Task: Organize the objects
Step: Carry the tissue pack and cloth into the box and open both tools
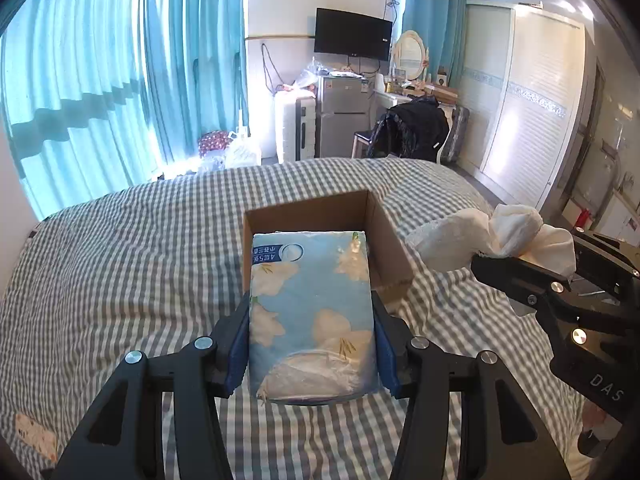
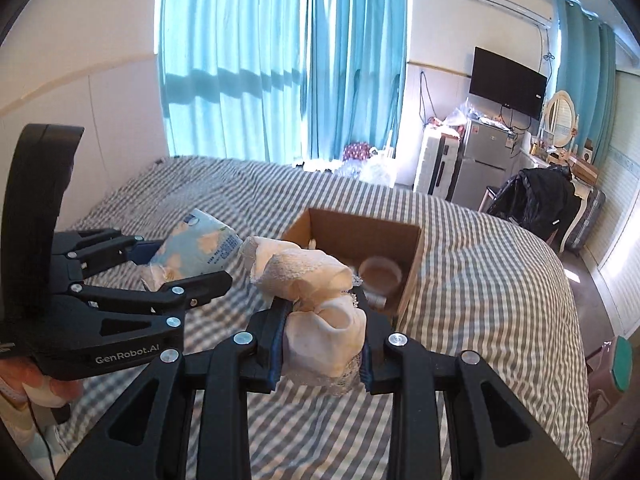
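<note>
Left gripper [image 1: 312, 344], bottom centre of the left view: clamped on a tissue pack [image 1: 310, 312], blue pads pressed against both long sides. Pack blue with pale flowers, far end leaning over the near edge of an open cardboard box [image 1: 384, 240], centre frame, on a checked bed [image 1: 120, 280]. Same pack [image 2: 200, 252] in the right view, left of centre, held above the bed just left of the box [image 2: 408, 276]; left gripper [image 2: 160, 264] coming in from the left edge.

Right gripper [image 2: 324, 340], bottom centre of the right view: pinching a cream cloth [image 2: 316, 280], bunched between the pads, loose end rising toward the box. Same cloth [image 1: 492, 240] at the right edge of the left view, gripped by the right gripper [image 1: 516, 268], level with the box and beside it, above the bed.

Inside the box, right view: a round pale tub [image 2: 380, 272] on the floor near the right wall, a small white item below it, too small to tell.

Background, upper frame: teal curtains [image 1: 100, 80], wall TV [image 1: 352, 36], small fridge [image 1: 344, 116], oval mirror [image 1: 410, 54], dark jacket on a chair [image 1: 412, 128], white wardrobe [image 1: 528, 96].
</note>
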The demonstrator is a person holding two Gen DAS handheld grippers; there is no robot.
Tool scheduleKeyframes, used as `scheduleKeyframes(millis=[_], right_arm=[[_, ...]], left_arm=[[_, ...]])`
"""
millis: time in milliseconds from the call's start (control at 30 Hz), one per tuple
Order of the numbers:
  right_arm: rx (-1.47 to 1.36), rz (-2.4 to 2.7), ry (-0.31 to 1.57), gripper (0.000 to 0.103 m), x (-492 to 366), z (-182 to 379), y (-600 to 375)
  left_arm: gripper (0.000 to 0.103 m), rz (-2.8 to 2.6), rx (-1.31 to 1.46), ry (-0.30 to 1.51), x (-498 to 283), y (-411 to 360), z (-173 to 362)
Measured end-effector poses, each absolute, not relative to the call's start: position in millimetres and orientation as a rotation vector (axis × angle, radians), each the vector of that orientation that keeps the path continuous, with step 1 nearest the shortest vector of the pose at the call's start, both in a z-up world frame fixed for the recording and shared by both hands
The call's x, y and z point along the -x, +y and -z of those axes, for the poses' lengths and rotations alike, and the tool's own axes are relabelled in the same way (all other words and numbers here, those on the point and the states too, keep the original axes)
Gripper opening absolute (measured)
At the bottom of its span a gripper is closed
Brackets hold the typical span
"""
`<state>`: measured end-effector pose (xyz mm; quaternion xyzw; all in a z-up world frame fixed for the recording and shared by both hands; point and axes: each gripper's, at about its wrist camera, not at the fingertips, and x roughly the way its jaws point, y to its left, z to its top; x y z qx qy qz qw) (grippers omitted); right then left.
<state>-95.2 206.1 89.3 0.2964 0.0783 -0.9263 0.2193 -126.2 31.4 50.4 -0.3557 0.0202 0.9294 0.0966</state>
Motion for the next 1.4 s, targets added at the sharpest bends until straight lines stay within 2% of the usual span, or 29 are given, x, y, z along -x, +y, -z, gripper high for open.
scheduleKeyframes(millis=[233,433,667,833,1067,1133,1200,1233,1267,1333,1400], right_arm=[[-0.796,2.593,0.197,0.028,159,-108,196],[-0.844,2.601,0.185,0.028,225,-97,186],[-1.023,2.561,0.149,0.028,294,-38,181],[-1.135,2.536,0.134,0.028,326,11,187],[-1.191,2.529,0.066,0.029,341,45,205],[-1.194,2.520,0.042,0.036,341,48,209],[-1.178,2.513,-0.001,0.050,339,46,212],[-1.171,2.513,-0.016,0.054,340,46,211],[-1.171,2.518,-0.022,0.061,338,44,213],[-1.160,2.535,-0.009,0.065,334,37,212],[-1.142,2.551,-0.002,0.074,329,26,213]], left_arm=[[0.053,-2.782,1.033,0.060,198,32,-62],[0.053,-2.779,1.085,0.107,266,37,-42],[0.053,-2.711,1.232,0.141,326,46,18],[0.053,-2.646,1.294,0.181,341,55,63],[0.053,-2.591,1.358,0.131,352,58,101],[0.055,-2.574,1.342,0.111,349,60,105],[0.059,-2.602,1.330,0.124,343,62,104],[0.065,-2.619,1.323,0.132,341,63,102],[0.075,-2.628,1.310,0.130,337,64,99],[0.089,-2.631,1.299,0.112,333,63,92],[0.090,-2.663,1.276,0.115,326,58,80]])
